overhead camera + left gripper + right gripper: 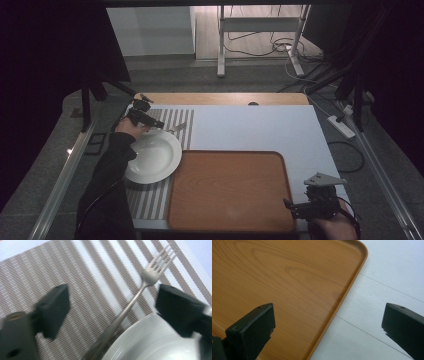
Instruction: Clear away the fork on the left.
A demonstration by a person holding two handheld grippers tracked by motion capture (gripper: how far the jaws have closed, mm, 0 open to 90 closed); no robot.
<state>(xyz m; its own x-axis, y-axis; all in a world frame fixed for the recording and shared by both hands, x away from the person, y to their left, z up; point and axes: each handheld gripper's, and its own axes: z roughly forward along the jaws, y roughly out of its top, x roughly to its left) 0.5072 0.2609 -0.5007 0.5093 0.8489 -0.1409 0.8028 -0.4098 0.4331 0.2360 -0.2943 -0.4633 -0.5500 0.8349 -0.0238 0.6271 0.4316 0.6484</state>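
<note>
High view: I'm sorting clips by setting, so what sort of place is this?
Probably a lab or studio rigged as a dining spot. A table carries a striped placemat with a white plate and a fork, plus a wooden tray; cables trail across the floor behind.

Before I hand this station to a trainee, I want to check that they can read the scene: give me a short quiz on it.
1. True or false: the fork lies on the wooden tray.
2. What lies between the open jaws of the left hand-held gripper? A) a spoon B) the fork C) a cup
3. What stands on the striped placemat beside the fork?

Key:
1. False; it lies on the striped placemat.
2. B
3. The white plate.
</note>
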